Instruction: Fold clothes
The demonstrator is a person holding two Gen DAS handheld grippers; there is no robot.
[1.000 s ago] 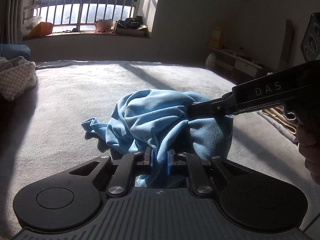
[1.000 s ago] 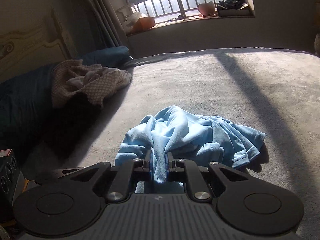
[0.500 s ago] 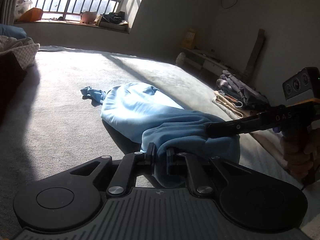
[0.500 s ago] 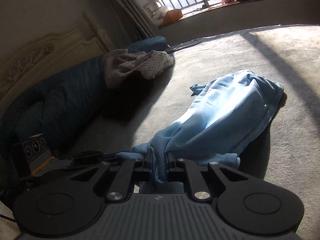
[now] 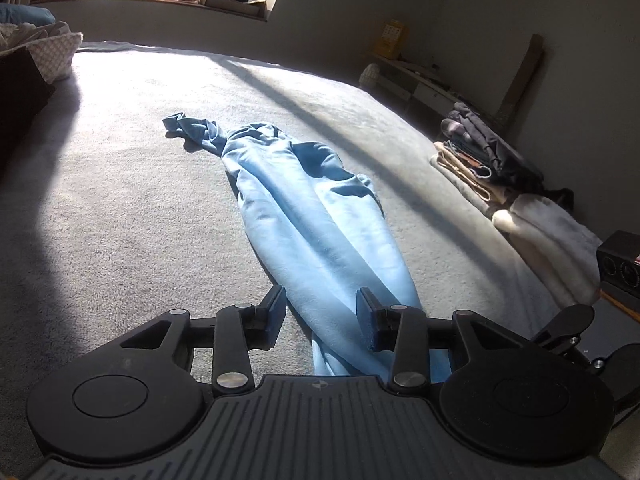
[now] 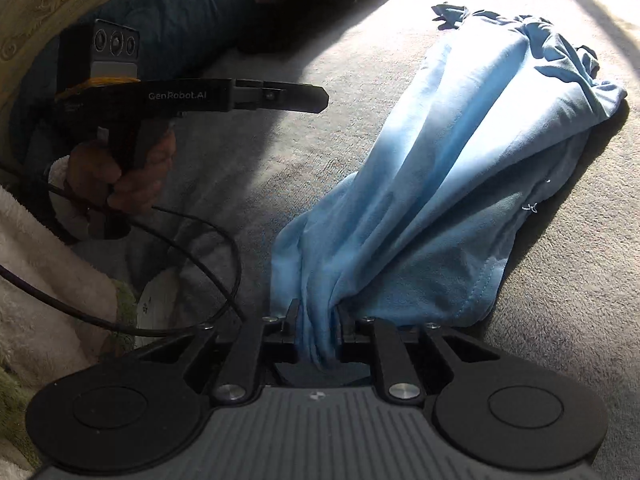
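Note:
A light blue garment (image 5: 312, 216) lies pulled out long on the grey bed cover (image 5: 120, 184), with a bunched end at the far side. My left gripper (image 5: 320, 314) is open. The cloth shows through the gap between its blue pads, and neither pad grips it. In the right wrist view the blue garment (image 6: 460, 152) fans out from my right gripper (image 6: 318, 328), which is shut on its gathered near end. My left gripper (image 6: 320, 100) hovers to the left of the cloth and apart from it, held by a hand (image 6: 116, 176).
A stack of folded clothes (image 5: 480, 160) and a pale fluffy fabric (image 5: 548, 232) lie along the bed's right edge. A checked garment pile (image 5: 44, 52) and a dark blue quilt (image 6: 180, 20) sit by the headboard (image 6: 40, 12). A black cable (image 6: 224, 248) loops near my right gripper.
My left gripper has opened and let go of the blue garment. The garment went from a bunched heap to a long stretched shape. My right gripper still holds its end.

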